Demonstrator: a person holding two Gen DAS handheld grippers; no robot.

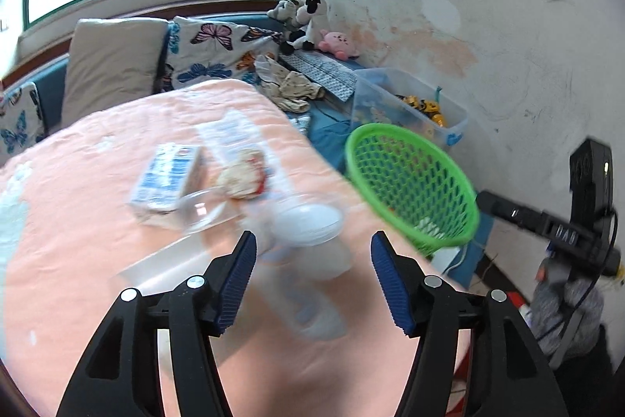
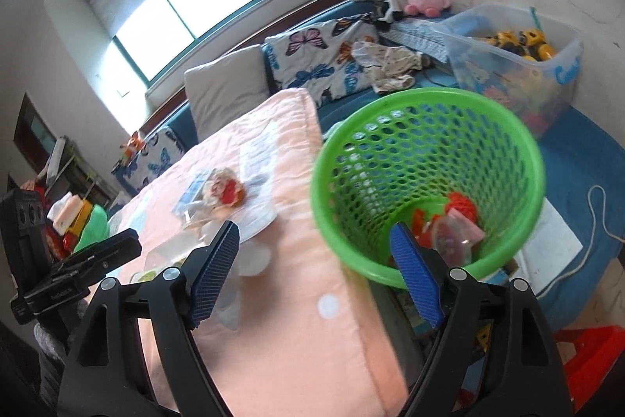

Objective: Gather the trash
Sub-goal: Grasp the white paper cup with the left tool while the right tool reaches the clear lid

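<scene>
Partly done: green mesh basket [image 2: 425, 182], just off the bed edge, already holds red/pink wrappers [image 2: 455, 221]. Left on the peach bedspread [image 1: 78, 221]: milk carton [image 1: 168, 178], crumpled wrapper [image 1: 242, 178], clear cup [image 1: 203, 210], white lidded cup [image 1: 312, 241]. Left gripper [image 1: 312, 280] and right gripper [image 2: 316, 276]: jaws wide, holding nothing.

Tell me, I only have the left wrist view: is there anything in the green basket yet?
Observer: Yes. The right wrist view looks down into the green basket and shows red and pink wrappers at the bottom.
Operator: Is the right gripper holding anything?
Observer: No, the right gripper is open and empty, near the basket's rim.
Operator: What is under the basket?
Observer: A blue mat with a white cord lying on it.
</scene>
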